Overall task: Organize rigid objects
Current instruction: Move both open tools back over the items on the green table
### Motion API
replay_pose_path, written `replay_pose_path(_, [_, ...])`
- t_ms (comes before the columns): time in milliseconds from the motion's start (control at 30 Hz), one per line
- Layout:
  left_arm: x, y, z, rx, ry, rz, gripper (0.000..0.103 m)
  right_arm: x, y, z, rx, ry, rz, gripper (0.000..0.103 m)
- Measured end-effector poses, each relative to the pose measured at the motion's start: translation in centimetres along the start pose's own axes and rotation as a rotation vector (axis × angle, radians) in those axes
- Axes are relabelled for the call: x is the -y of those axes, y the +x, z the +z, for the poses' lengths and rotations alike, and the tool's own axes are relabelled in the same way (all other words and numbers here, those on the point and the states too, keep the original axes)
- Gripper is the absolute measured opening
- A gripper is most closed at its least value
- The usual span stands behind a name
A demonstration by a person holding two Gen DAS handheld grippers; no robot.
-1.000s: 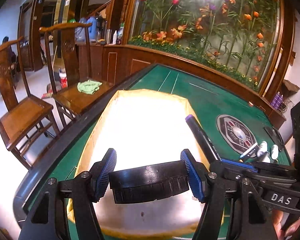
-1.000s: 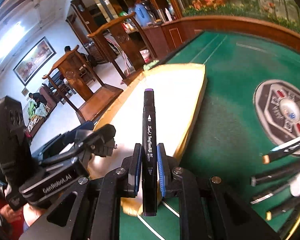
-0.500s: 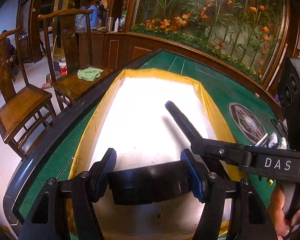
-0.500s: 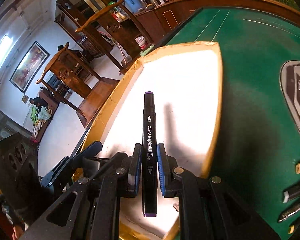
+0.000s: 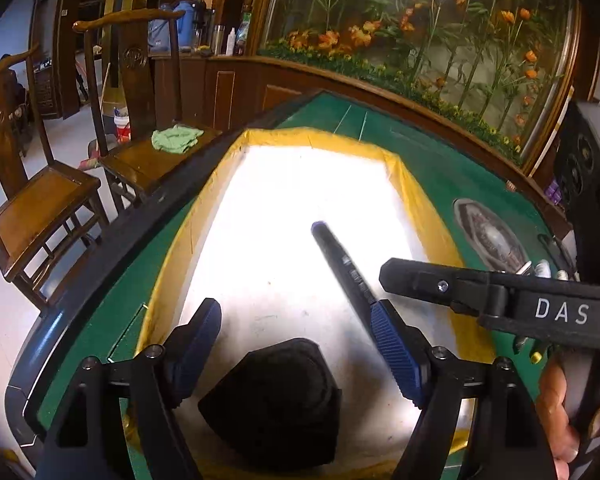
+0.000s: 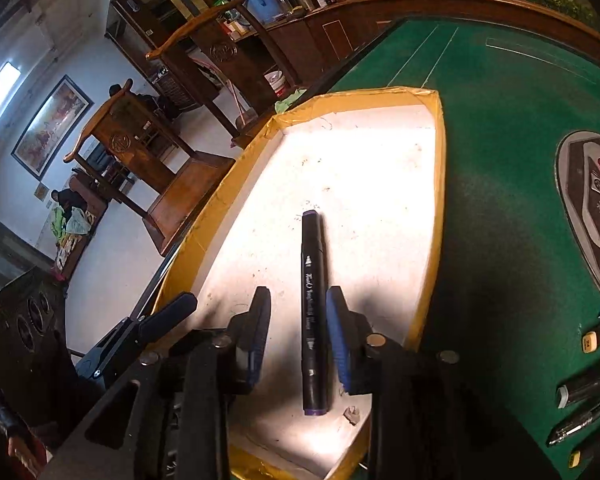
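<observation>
A white tray with a yellow taped rim (image 5: 412,184) (image 6: 440,184) lies on the green table. A black faceted piece (image 5: 276,400) rests on the tray floor just below my left gripper (image 5: 296,308). Its jaws are opening and the blue pads stand clear of the piece. A black marker with purple ends (image 6: 314,312) (image 5: 340,264) lies on the tray floor between the fingers of my right gripper (image 6: 298,292). Those jaws are opening too, with a gap on both sides of the marker. In the left wrist view the right gripper's arm (image 5: 500,300) crosses from the right.
Several more pens and markers (image 6: 588,392) lie on the green felt right of the tray, near an octagonal emblem (image 6: 596,208). Wooden chairs (image 5: 40,208) stand past the table's left edge. A hand (image 5: 556,420) holds the right gripper's handle.
The left jaws have let go of the black piece, which now lies lower on the tray floor. The right jaws have spread off the marker, which now rests in the tray.
</observation>
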State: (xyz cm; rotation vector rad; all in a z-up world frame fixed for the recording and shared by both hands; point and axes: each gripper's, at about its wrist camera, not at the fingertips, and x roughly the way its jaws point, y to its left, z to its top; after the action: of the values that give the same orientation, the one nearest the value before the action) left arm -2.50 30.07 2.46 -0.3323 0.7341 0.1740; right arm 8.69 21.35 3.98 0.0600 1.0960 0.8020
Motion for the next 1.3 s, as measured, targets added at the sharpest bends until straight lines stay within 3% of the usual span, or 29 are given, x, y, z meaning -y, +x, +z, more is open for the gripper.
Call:
replay_pose_path(233, [1.1,-2.5,1.9,0.164,-0.003,-0.042,0.084,1.7,-5.3,-1.1,0.068,0.025,0.04,0.029])
replay_pose_path(300, [1.3,-2.1,2.4,0.19,0.034,-0.003,0.084,2.8,-7.4,-1.7,0.097,0.035,0.047,0.031])
replay_pose_path(367, [1.0,-1.3,2.7,0.197,0.076,0.1,0.084,4.0,-9.4,-2.5,0.121,0.042,0.041,0.034])
replay_pose_path(467, [-0.7,0.4,2.7,0.148,0.083,0.183,0.084,6.5,-12.0,-3.9,0.153,0.069,0.034,0.036])
replay_pose_path(533, [-1.4,1.1,2.6,0.092,0.046,0.145,0.084,8.1,-13.5,-4.8,0.172,0.098,0.032,0.036])
replay_pose_path(700, [-0.2,0.6,1.6,0.041,0.06,0.22,0.084,12.2,-17.0,-6.8,0.211,0.137,0.011,0.036])
replay_pose_path(767, [0.6,0.4,0.6,0.005,0.063,0.2,0.084,14.0,-18.2,-7.5,0.228,0.15,-0.008,0.036])
replay_pose_path(833, [1.9,-0.6,-0.2,0.018,0.061,0.162,0.084,16.1,-19.7,-8.3,0.25,0.171,-0.024,0.036])
replay_pose_path(967, [5.7,-4.3,-1.2,0.145,0.141,0.165,0.084,20.1,-22.3,-10.0,0.291,0.237,-0.065,0.036])
replay_pose_path(1033, [7.5,-5.7,-1.6,0.191,0.169,0.115,0.084,22.3,-23.4,-11.0,0.309,0.267,-0.107,0.036])
replay_pose_path(1167, [12.4,-6.8,-2.7,0.196,0.231,-0.047,0.088,25.9,-24.6,-12.8,0.333,0.349,-0.149,0.036])
replay_pose_path(1300, [18.3,-6.4,-4.5,0.104,0.335,-0.258,0.088,28.1,-25.7,-13.4,0.354,0.439,-0.144,0.036])
